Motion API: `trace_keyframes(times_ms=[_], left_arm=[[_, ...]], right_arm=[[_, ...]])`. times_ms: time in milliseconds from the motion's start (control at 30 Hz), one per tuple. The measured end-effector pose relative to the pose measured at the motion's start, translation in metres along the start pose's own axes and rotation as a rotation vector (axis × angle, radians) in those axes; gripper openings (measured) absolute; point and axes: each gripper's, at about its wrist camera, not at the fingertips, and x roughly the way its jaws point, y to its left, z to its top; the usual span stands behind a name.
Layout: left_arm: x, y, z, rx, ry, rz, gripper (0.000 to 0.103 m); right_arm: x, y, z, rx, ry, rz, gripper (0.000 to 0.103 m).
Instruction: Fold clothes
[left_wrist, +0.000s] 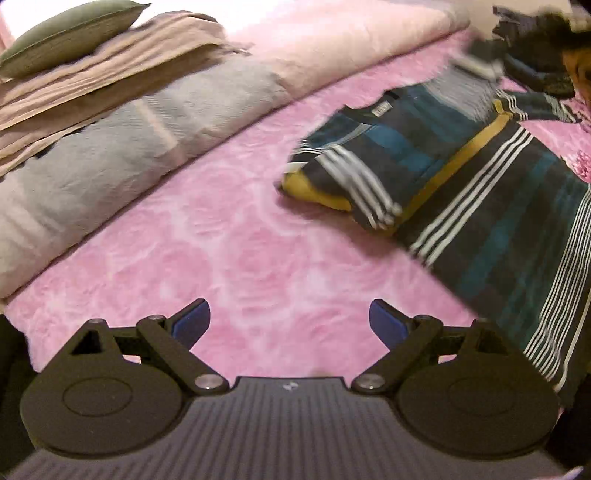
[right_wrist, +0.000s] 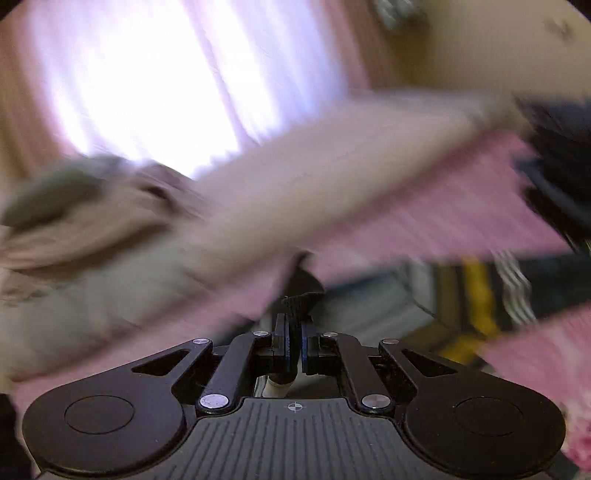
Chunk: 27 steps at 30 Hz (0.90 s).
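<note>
A dark shirt (left_wrist: 461, 166) with teal, mustard and white stripes lies spread on the pink bedspread (left_wrist: 240, 251) at the right. One sleeve is folded in over its chest. My left gripper (left_wrist: 290, 317) hangs open over bare bedspread to the left of the shirt, with nothing between its blue pads. The right wrist view is heavily blurred. In it my right gripper (right_wrist: 294, 332) is shut on a strip of dark cloth (right_wrist: 301, 295) that sticks up between the pads. The striped shirt (right_wrist: 476, 291) shows beyond it to the right.
Along the far side of the bed lie a grey folded blanket (left_wrist: 129, 140), beige folded sheets (left_wrist: 92, 74) under a green pillow (left_wrist: 70, 29), and a pale pink quilt (left_wrist: 351, 40). A heap of dark clothes (left_wrist: 535, 55) sits at the top right. A bright curtained window (right_wrist: 166, 81) is behind.
</note>
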Motion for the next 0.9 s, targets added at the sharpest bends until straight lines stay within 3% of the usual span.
trace_keyframes(times_ms=[100, 300, 467, 567, 600, 633, 667, 700, 733, 900], left_arm=[[0.015, -0.047, 0.020, -0.007, 0.064, 0.000, 0.091], [0.031, -0.122, 0.067, 0.084, 0.108, -0.027, 0.091], [0.045, -0.150, 0.099, 0.132, 0.103, -0.057, 0.091], [0.053, -0.158, 0.114, 0.171, 0.100, -0.075, 0.091], [0.055, -0.159, 0.118, 0.185, 0.100, -0.079, 0.091], [0.058, -0.161, 0.122, 0.200, 0.103, -0.082, 0.091], [0.058, -0.163, 0.125, 0.213, 0.105, -0.086, 0.091], [0.060, -0.165, 0.128, 0.227, 0.107, -0.093, 0.091], [0.062, -0.168, 0.130, 0.242, 0.109, -0.099, 0.091], [0.077, -0.184, 0.145, 0.321, 0.113, -0.133, 0.091]], right_arm=[[0.038, -0.059, -0.011, 0.039, 0.126, -0.004, 0.004], [0.058, -0.107, -0.009, 0.016, 0.214, 0.119, 0.004], [0.030, -0.116, 0.032, -0.008, 0.101, 0.260, 0.004], [0.036, -0.134, 0.031, 0.016, 0.095, 0.216, 0.004], [0.050, -0.144, 0.022, 0.047, 0.154, 0.172, 0.004], [0.064, -0.154, 0.013, 0.080, 0.215, 0.128, 0.009], [0.076, -0.163, 0.005, 0.123, 0.278, 0.083, 0.046], [0.078, -0.171, -0.002, 0.164, 0.282, 0.055, 0.069], [0.079, -0.180, -0.009, 0.206, 0.287, 0.026, 0.084], [0.063, -0.209, -0.028, 0.294, 0.276, -0.029, 0.084]])
